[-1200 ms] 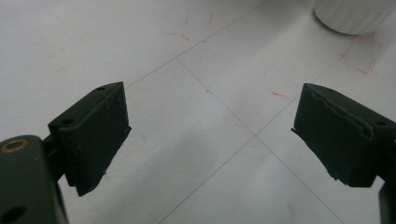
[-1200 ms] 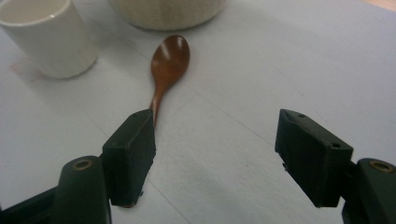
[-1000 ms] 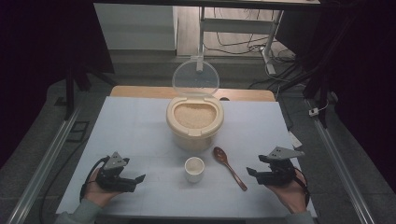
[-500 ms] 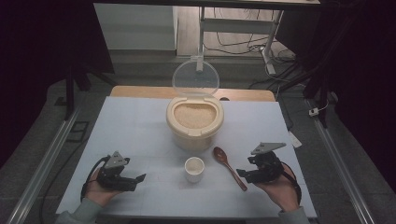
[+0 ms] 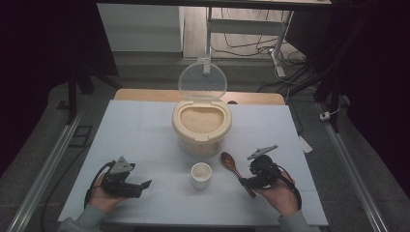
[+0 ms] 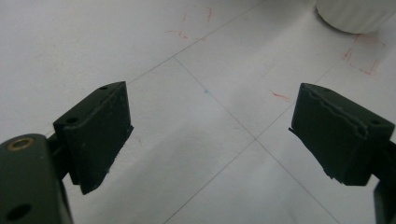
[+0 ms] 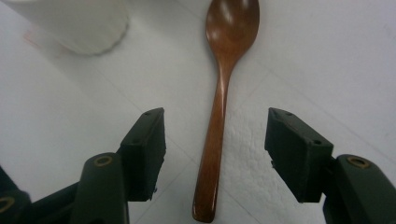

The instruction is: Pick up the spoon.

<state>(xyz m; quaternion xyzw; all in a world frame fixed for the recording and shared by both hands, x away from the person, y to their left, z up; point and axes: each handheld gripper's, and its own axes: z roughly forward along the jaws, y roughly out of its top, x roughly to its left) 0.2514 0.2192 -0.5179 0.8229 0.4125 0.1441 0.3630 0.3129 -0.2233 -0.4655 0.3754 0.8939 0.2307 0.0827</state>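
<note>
Plainly, the wooden spoon point(image 7: 223, 88) is glossy brown; right tongs point(image 7: 215, 156), closing, straddle its handle untouched; left tongs point(image 6: 210, 140) spread.

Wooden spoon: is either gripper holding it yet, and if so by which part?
Nothing is held. The right gripper has been closing, its jaws either side of the wooden spoon handle without touching it. The left gripper is open over bare table.

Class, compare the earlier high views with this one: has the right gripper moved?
Yes. The right gripper has slid leftward to the wooden spoon, which lies where it was; its closing jaws now straddle the handle without pressing it.
</note>
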